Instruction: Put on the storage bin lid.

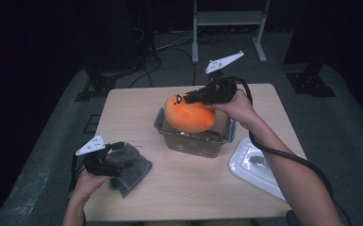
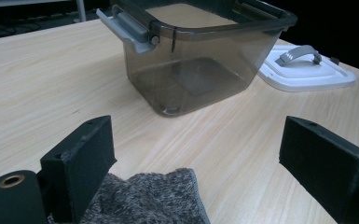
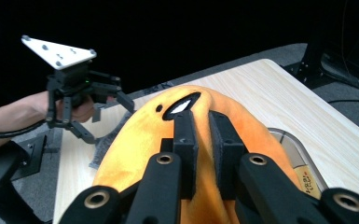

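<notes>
Plush toy (image 3: 205, 140), pinched by right claw (image 3: 204, 130), hides bin floor.

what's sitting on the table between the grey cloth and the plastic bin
Nothing: in the left gripper view, bare wooden table runs from the grey cloth up to the clear plastic bin.

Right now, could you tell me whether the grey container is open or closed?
Open. The grey container has no lid on; its white lid lies flat on the table beside it, and the orange plush toy sits in its mouth.
</notes>
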Available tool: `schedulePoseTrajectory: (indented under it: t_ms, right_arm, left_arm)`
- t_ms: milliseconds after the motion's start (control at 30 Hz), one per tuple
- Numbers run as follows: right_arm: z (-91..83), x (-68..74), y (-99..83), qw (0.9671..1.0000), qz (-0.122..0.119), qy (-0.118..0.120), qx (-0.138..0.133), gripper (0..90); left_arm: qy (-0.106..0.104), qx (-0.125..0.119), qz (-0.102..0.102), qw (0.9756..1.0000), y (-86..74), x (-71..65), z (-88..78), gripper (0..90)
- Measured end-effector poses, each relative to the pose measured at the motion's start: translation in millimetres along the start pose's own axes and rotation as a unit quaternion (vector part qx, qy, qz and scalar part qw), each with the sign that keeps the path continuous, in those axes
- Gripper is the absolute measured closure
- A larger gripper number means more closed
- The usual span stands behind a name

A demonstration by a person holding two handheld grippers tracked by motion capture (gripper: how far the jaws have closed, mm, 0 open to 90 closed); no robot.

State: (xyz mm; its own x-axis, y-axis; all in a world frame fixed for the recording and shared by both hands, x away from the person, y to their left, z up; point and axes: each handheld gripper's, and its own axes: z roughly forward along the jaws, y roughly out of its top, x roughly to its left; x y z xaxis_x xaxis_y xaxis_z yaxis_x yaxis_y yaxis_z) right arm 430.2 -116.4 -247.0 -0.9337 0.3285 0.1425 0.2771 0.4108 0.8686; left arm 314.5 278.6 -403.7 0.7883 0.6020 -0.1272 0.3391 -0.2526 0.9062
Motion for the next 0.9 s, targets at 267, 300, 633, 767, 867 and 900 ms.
schedulePoseTrajectory:
  t_ms: [267, 300, 633, 767, 867, 900]
  right_arm:
    - [11.3, -14.8, -8.7, 0.9999, 0.008, -0.008, 0.009, 81.6]
    - [11.9, -16.2, -9.9, 0.9999, 0.009, -0.010, 0.010, 81.6]
    - [19.7, -27.7, -18.7, 0.9996, 0.015, -0.018, 0.019, 81.4]
    - [23.3, -33.0, -23.1, 0.9994, 0.019, -0.021, 0.020, 81.3]
    - [25.6, -36.8, -26.0, 0.9992, 0.023, -0.022, 0.021, 81.2]
    - [26.2, -37.9, -26.8, 0.9992, 0.024, -0.024, 0.023, 81.2]
  left_arm:
    - [-0.001, 0.000, -0.001, 1.0000, 0.6, -0.2, 0.8, 9.3]
    - [-0.001, 0.001, 0.000, 1.0000, 0.5, -0.4, 1.1, 9.2]
    - [0.000, 0.005, -0.002, 1.0000, -0.1, -1.2, 1.6, 8.9]
    - [0.001, 0.004, -0.004, 1.0000, -0.8, -0.7, 1.1, 8.9]
    - [0.000, 0.003, -0.004, 1.0000, -0.8, -0.8, 0.5, 9.0]
    - [0.001, 0.003, -0.003, 1.0000, -0.7, -0.9, 0.4, 8.9]
